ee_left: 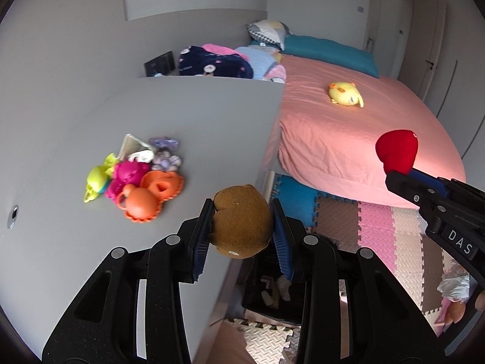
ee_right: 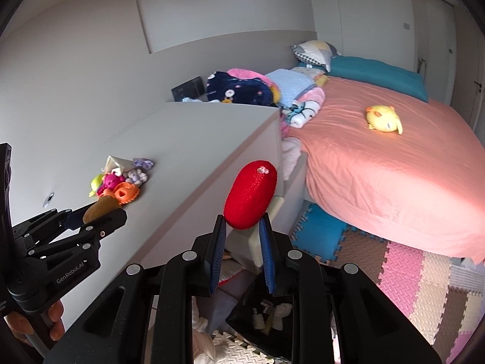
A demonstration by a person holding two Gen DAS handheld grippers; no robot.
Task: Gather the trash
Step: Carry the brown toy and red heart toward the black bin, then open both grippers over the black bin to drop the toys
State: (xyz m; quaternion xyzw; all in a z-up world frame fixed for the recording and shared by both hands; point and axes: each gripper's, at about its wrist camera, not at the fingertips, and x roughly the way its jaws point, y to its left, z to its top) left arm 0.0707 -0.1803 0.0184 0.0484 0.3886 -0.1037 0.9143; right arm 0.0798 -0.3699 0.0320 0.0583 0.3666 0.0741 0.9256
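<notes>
My left gripper is shut on a brown plush ball, held above the edge of the grey cabinet top. In the right wrist view the same brown plush ball shows at the left, between the left gripper's fingers. My right gripper is shut on the lower end of a red plush piece, which sticks up above the pads. That red plush piece also appears at the right of the left wrist view. A black bin with scraps inside lies on the floor below both grippers.
A heap of bright plastic toys sits on the cabinet top. The bed with a pink sheet carries a yellow plush chick, folded blankets and pillows. Coloured foam mats cover the floor. A hand holds the left gripper's handle.
</notes>
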